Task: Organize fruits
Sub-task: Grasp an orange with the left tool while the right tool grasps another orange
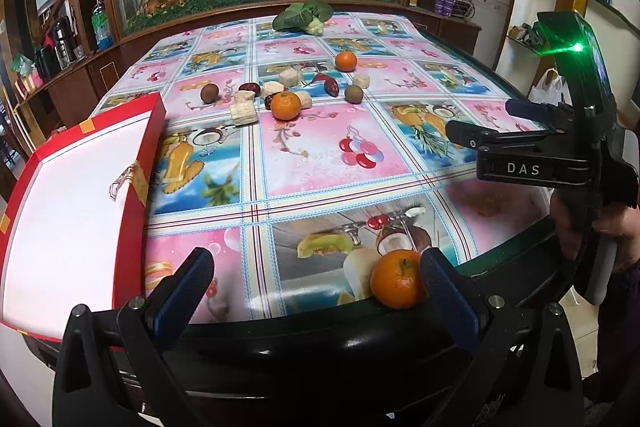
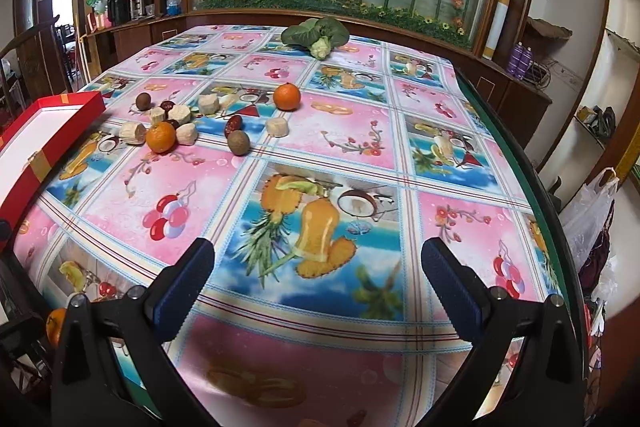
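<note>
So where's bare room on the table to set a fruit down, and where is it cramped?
Free: the wide stretch of tablecloth between the open right gripper and the fruit cluster, and the right side past the far orange. The red box has nothing in it. Crowded: the cluster beside the box, and the near edge, where an orange sits by the left gripper.

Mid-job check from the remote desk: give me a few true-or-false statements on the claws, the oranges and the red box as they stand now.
1. The left claw is shut on an orange. False: its jaws are wide open, with the near orange by its right finger.
2. The red box is open and holds no fruit in its visible part. True.
3. The right claw is open with nothing in it. True.
4. The leafy vegetable lies inside the box. False: it lies at the far end of the table.
</note>
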Demonstrator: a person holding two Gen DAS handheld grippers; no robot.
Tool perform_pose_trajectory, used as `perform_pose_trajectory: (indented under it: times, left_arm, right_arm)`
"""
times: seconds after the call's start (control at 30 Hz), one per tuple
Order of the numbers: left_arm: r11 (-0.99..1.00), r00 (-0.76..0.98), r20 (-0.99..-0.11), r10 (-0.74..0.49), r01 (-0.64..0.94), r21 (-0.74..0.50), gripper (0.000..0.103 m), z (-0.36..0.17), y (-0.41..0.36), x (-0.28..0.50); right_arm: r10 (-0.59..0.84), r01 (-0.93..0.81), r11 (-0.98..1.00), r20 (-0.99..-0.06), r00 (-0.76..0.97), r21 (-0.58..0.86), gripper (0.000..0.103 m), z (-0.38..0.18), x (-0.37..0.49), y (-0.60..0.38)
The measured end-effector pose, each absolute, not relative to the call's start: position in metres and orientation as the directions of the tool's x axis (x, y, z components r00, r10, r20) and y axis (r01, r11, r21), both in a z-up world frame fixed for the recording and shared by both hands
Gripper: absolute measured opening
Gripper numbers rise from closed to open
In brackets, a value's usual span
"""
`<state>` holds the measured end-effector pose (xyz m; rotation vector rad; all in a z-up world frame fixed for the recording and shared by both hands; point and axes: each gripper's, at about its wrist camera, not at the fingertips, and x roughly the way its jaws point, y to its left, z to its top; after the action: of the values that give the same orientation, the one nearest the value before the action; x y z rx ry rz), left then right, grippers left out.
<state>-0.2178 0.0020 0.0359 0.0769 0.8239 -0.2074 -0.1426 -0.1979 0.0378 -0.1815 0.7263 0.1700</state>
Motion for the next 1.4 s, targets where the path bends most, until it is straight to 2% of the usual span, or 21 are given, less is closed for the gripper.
perform_pose_trajectory:
  times: [0.33, 0.57, 0.77, 0.83, 0.9, 1.07, 1.4]
  left_arm:
    - [0.970, 0.641, -0.748, -0.172, 0.242, -0.016, 0.102, 0.029, -0.006, -0.219]
    - [0.956, 0.600, -0.768, -0.223, 0.290, -0.051, 0.097, 0.023, -0.018, -0.218]
    - [0.938, 0.558, -0.782, -0.277, 0.333, -0.095, 0.078, 0.015, -0.029, -0.214]
    - [0.937, 0.562, -0.780, -0.276, 0.338, -0.088, 0.070, 0.015, -0.031, -0.213]
    - [0.936, 0.568, -0.774, -0.281, 0.339, -0.092, 0.056, 0.015, -0.031, -0.212]
    - [0.932, 0.573, -0.758, -0.311, 0.341, -0.124, 0.034, 0.015, -0.025, -0.211]
    - [0.934, 0.593, -0.736, -0.327, 0.320, -0.158, 0.033, 0.017, -0.009, -0.201]
  right_arm:
    - [0.100, -0.216, 0.972, -0.666, 0.740, -0.095, 0.103, 0.038, -0.143, -0.195]
    - [0.108, -0.221, 0.971, -0.667, 0.737, -0.087, 0.102, 0.038, -0.140, -0.190]
    - [0.102, -0.207, 0.975, -0.673, 0.733, -0.077, 0.103, 0.035, -0.136, -0.192]
    - [0.099, -0.202, 0.977, -0.677, 0.729, -0.074, 0.103, 0.033, -0.134, -0.193]
    - [0.093, -0.195, 0.978, -0.680, 0.727, -0.075, 0.103, 0.032, -0.133, -0.193]
    - [0.089, -0.188, 0.980, -0.684, 0.724, -0.071, 0.102, 0.031, -0.131, -0.193]
    - [0.200, -0.309, 0.951, -0.713, 0.672, -0.025, 0.093, 0.039, -0.107, -0.156]
